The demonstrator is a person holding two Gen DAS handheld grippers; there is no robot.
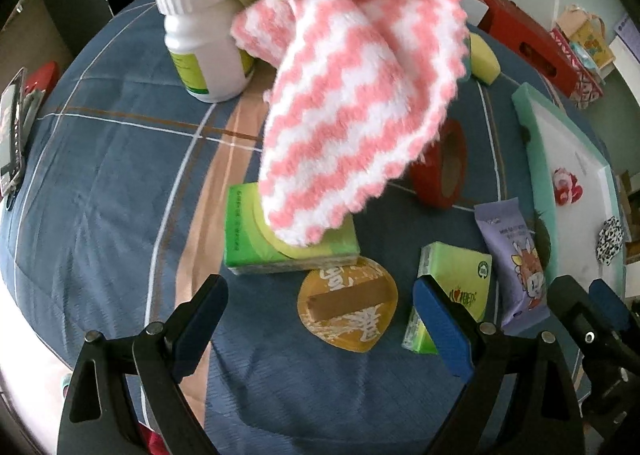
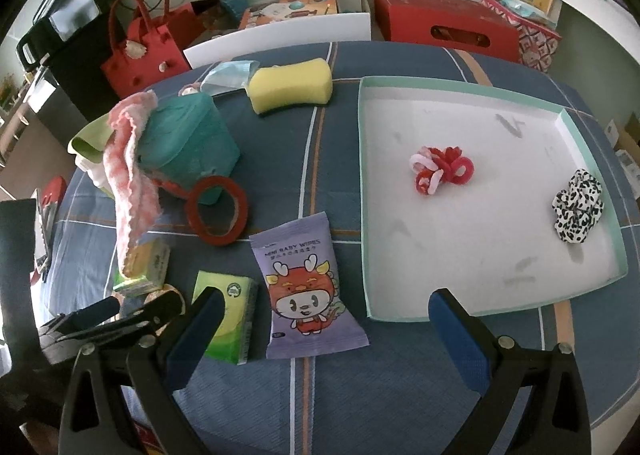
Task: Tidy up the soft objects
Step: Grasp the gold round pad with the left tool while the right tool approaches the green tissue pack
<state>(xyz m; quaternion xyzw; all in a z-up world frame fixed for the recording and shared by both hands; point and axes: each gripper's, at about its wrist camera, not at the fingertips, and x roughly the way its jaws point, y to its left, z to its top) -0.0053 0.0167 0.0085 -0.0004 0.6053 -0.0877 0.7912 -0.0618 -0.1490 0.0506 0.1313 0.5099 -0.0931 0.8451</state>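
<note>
Blue checked cloth bare between tray rim and wipes pack.

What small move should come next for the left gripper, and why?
Probably move the left gripper forward and up to the pink striped cloth. Its jaws stand open and empty, and the cloth hangs off the teal box with its tip on a green tissue pack, outside the tray, which holds only two scrunchies.
</note>
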